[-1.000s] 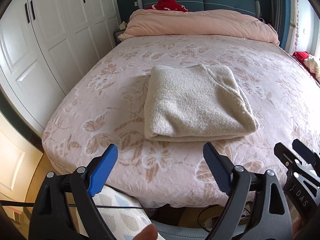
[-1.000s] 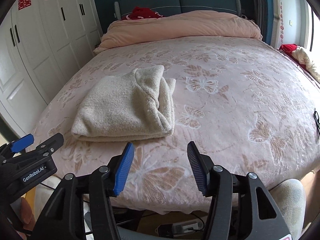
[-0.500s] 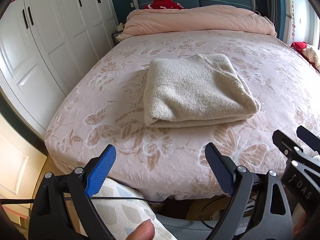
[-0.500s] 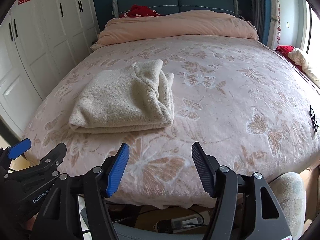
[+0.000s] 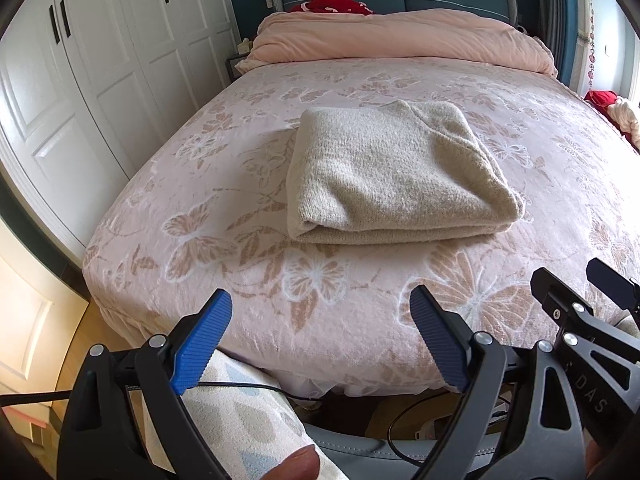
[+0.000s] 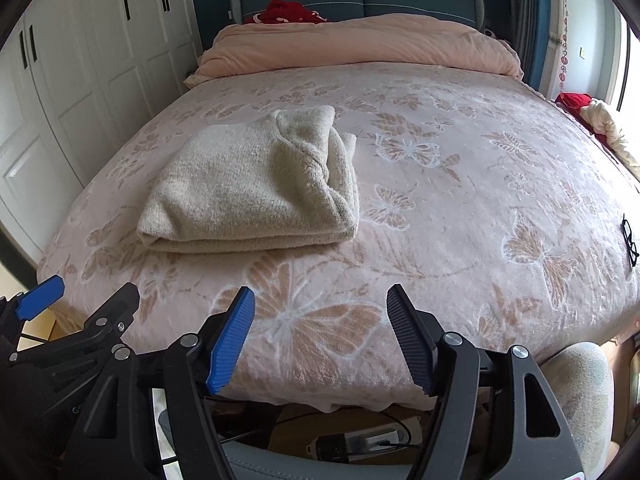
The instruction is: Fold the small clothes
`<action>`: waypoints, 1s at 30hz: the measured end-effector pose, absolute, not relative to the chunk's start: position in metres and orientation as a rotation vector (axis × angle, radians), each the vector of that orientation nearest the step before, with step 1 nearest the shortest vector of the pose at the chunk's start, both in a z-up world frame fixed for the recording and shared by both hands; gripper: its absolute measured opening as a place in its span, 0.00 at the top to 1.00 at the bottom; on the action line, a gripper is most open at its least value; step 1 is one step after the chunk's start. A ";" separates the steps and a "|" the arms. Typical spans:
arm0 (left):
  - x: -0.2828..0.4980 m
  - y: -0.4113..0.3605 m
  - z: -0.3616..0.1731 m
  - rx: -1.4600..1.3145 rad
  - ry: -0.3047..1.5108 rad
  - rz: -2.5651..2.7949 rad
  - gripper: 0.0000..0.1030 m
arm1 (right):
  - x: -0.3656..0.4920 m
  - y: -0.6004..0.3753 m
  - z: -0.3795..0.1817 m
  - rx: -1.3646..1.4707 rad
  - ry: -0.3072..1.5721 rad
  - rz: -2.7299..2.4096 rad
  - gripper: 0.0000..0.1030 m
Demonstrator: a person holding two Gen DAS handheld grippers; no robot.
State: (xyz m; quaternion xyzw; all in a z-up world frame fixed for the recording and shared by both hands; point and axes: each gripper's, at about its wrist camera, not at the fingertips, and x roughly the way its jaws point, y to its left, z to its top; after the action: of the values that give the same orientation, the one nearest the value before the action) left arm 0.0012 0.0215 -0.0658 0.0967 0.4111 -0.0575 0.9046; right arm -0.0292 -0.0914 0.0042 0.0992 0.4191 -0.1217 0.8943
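A: At the foot of the bed [image 5: 256, 332], we hold both sets of tongs off the mattress edge, well short of any cloth. Our left gripper [image 5: 320, 340] has its blue ribbed pads spread wide with nothing between them; our right gripper [image 6: 320, 336] is spread too, also empty.

B: And the sweater [image 5: 392, 176]?

A: It lies on the near half of the bed, already folded into a thick rectangle. From the left tongs it sits ahead and a touch to the right; from the right tongs it sits ahead and clearly to the left [image 6: 252, 184]. So we judge the left hand to be nearer and more squarely lined up.

B: Which way does it run?

A: Its rounded fold edge faces us and runs left to right, and that looks like its long axis, though the fisheye makes this unsure. Its right end shows stacked, bunched layers, looser than the left.

B: How will it handle?

A: It is a fuzzy beige knit, soft and bulky, so we expect it to sag and slip open if pinched by one layer only. Under it the cover is plush pink with raised butterflies, and we expect it to drag on the knit. Farther back a pink duvet [image 5: 400, 40] is heaped by the headboard, red cloth [image 5: 332, 0] behind it.
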 end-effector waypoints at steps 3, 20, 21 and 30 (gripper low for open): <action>0.001 0.023 -0.069 0.195 0.858 -0.115 0.15 | -0.028 -0.089 0.003 0.203 0.873 -0.252 0.35; 0.003 0.027 -0.073 0.174 0.869 -0.109 0.15 | -0.027 -0.087 0.001 0.202 0.883 -0.254 0.35; 0.002 0.027 -0.073 0.174 0.868 -0.107 0.15 | -0.027 -0.087 0.001 0.202 0.884 -0.254 0.35; 0.002 0.026 -0.071 0.179 0.861 -0.102 0.15 | -0.027 -0.087 0.001 0.201 0.885 -0.258 0.35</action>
State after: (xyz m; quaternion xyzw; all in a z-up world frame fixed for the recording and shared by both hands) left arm 0.0015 0.0260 -0.0714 0.0866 0.4166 -0.0492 0.9036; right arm -0.0269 -0.0873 0.0011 0.0969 0.4261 -0.1242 0.8909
